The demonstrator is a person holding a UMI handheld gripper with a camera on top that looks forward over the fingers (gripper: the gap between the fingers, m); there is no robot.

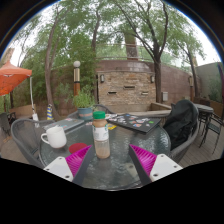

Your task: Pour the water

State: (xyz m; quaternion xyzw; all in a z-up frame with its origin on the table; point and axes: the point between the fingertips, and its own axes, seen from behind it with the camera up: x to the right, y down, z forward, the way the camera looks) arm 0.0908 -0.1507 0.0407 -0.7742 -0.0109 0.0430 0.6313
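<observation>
- We see our tongs (110, 162) standing wide open, holding nothing; the two fingers sit well apart, each with a magenta pad (77, 158) on its inner face.
- Just ahead of the fingers, and roughly in line with the gap between them, a clear bottle (101, 136) stands upright on the round glass bench (120, 168). It has a green cap and an orange-brown label or contents in its lower half; we cannot tell which.
- The bottle rests on the bench by itself, with neither finger touching it.
- To the left of the bottle, near it but apart, a white mug (54, 136) stands upright on the same bench, its handle towards the left.
- Beyond the bottle, a flat dark printed sheet or magazine (138, 122) lies on the bench top.
- To the right of the bench we make out a dark chair (181, 122) with something black draped over it.
- Farther off stand a stone wall with a chimney (127, 84), tall trees (100, 30), and an orange canopy (12, 78) away to the left.
</observation>
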